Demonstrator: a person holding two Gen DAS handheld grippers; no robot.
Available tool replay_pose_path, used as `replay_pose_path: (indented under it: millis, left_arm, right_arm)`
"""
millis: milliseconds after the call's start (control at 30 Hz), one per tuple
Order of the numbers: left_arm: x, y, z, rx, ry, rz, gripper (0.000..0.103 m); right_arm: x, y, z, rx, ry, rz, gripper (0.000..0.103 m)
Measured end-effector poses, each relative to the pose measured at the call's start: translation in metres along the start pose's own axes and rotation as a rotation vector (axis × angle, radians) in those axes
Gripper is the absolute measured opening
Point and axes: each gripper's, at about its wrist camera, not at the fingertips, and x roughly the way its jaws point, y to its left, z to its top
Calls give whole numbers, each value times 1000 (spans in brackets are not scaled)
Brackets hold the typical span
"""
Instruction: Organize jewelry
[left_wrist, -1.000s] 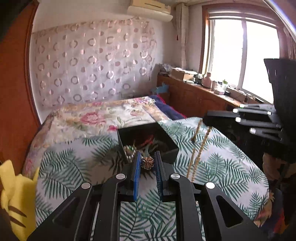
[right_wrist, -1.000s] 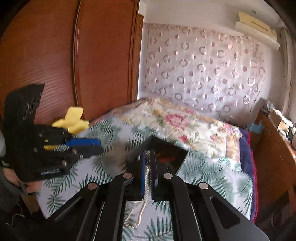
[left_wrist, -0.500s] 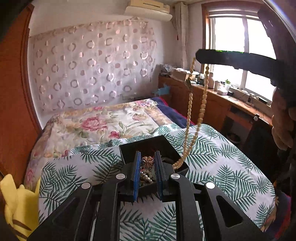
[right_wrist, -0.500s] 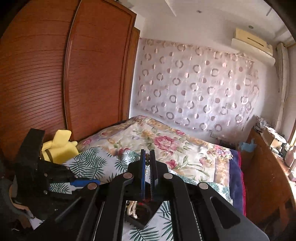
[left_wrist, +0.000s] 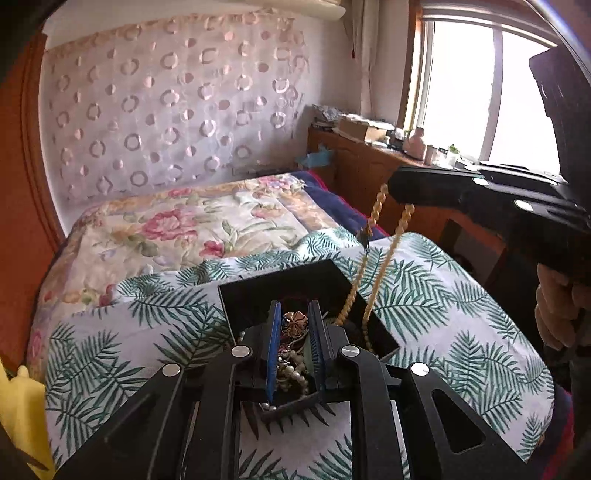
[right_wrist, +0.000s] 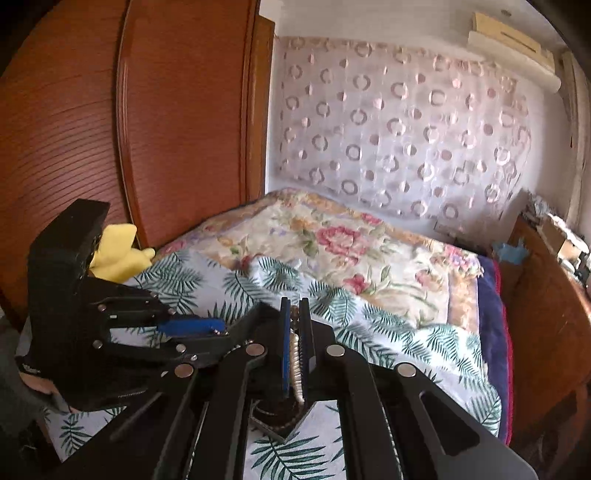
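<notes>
lowered since half a second ago, the right gripper pinches the yellow bead necklace trailing into the black box at lower centre, where it could tangle with the flower brooch clamped in the left gripper.

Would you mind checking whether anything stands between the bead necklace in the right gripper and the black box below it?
Nothing visible does: the bead necklace hangs from the right gripper, its lower end already inside the open black box.
</notes>
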Motion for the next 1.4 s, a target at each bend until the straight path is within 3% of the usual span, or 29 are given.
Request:
replay_pose_path:
  millis: [67, 200, 267, 400, 433, 467, 533, 733, 867, 1100, 1267, 1400]
  left_arm:
    - [9, 3, -2, -12, 16, -1, 15]
    - [14, 12, -4, -47, 17, 4, 35]
    - [10, 17, -5, -64, 4, 10, 38]
    - [-2, 25, -8, -84, -14, 36, 53]
    - [-4, 26, -9, -86, -16, 40, 55]
    - [-8, 27, -10, -88, -19, 48, 58]
    - [-16, 26, -13, -85, -33, 69, 71]
    - [-48, 16, -26, -70, -83, 143, 92]
    - [-73, 3, -36, -70, -114, 196, 95]
    - [-113, -17, -54, -88, -148, 249, 95]
    - [-138, -33, -73, -87, -166, 270, 95]
    - [-150, -38, -84, -91, -164, 287, 95]
  right_arm:
    - [6, 0, -5, 13, 16, 17, 5]
    - [19, 2, -19, 30, 54, 43, 5]
    - [24, 3, -25, 40, 66, 51, 6]
    - [30, 2, -33, 73, 81, 67, 7]
    - [31, 2, -35, 78, 82, 66, 13]
    - [30, 3, -37, 81, 80, 62, 26]
    - [25, 4, -39, 96, 68, 65, 35]
    - [-6, 9, -50, 123, 26, 11, 38]
    - [-35, 16, -62, 158, -19, -48, 56]
    - [-87, 40, -94, 197, -92, -135, 75]
    - [-115, 52, -114, 233, -134, -191, 100]
    - [-127, 58, -129, 264, -147, -219, 101]
